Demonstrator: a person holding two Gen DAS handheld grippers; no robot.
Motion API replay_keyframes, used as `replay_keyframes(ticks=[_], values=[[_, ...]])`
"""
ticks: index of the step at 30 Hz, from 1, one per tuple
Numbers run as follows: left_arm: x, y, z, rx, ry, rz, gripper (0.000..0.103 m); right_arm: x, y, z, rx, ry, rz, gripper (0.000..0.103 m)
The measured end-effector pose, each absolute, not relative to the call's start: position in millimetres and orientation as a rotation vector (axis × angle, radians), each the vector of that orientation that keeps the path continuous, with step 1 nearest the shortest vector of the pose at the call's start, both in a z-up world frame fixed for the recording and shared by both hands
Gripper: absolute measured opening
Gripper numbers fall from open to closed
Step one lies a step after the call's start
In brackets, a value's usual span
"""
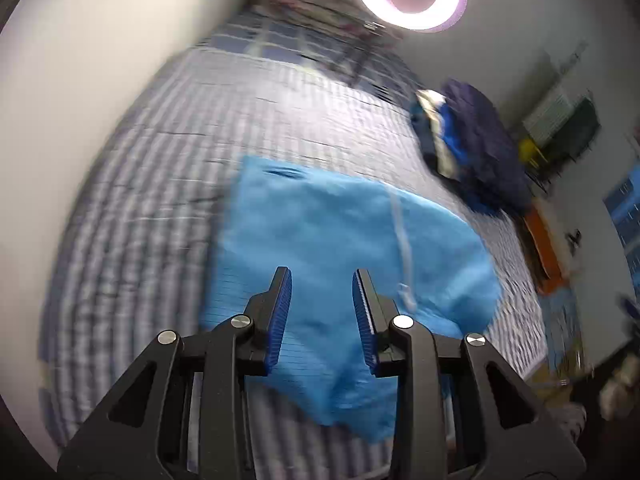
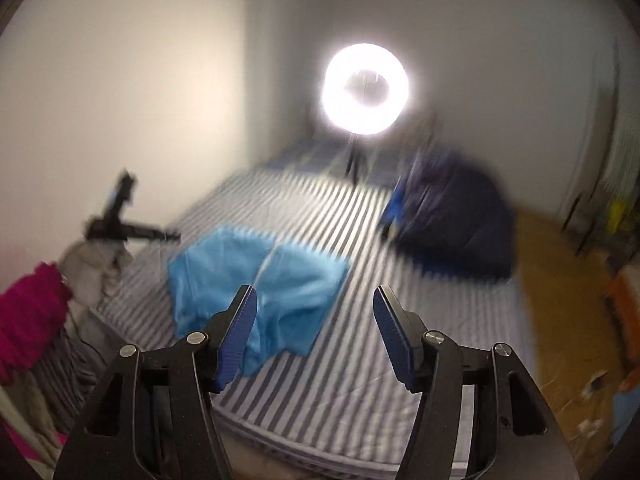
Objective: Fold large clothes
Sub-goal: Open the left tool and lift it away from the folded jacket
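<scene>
Your left gripper (image 1: 322, 300) and right gripper (image 2: 314, 326) hang spread and empty above the light blue garment (image 1: 340, 248), lying near the striped bed (image 1: 160, 184)'s near edge. It looks thin, limp: pinch corners.

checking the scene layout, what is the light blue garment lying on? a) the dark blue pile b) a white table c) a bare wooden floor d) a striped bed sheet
d, the light blue garment lies spread on the striped bed sheet, apart from the dark blue pile farther back on the bed.
</scene>
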State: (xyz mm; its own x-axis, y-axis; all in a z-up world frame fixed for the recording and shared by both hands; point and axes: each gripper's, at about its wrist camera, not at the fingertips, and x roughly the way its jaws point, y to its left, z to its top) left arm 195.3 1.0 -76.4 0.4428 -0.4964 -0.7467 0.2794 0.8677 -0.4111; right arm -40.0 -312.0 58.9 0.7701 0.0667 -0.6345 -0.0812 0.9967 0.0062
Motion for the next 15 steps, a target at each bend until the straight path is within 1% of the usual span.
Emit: replay_keyframes(ticks=[3, 5, 6, 8, 10, 11, 12, 13, 15], values=[[188, -39, -74, -0.195, 1.01, -0.58, 0.03, 18, -344, -2, 0.173, 0.797, 0.122, 0.06], [184, -70, -73, -0.18, 1.019, -0.647, 0.031, 47, -368, -31, 0.338, 0.844, 0.153, 0.06], [184, -87, -73, -0.168, 1.025, -0.679, 0.031, 64, -385, -47, 0.439, 0.86, 0.16, 0.06], [186, -120, -74, -0.135, 1.036, -0.734, 0.034, 90, -404, -66, 0.556, 0.862, 0.175, 0.06], [190, -153, -76, -0.093, 1.044, -0.783, 0.034, 113, -420, -84, 0.668, 0.862, 0.205, 0.06], [192, -166, -78, -0.076, 1.047, -0.803, 0.034, 122, -425, -90, 0.707, 0.867, 0.217, 0.058], [197, -178, -82, -0.058, 1.057, -0.813, 0.034, 134, -429, -100, 0.741, 0.88, 0.228, 0.052], [201, -190, -88, -0.043, 1.071, -0.81, 0.034, 146, -431, -110, 0.757, 0.894, 0.238, 0.049], [209, -205, -99, -0.03, 1.103, -0.824, 0.035, 164, -431, -129, 0.776, 0.924, 0.242, 0.039]])
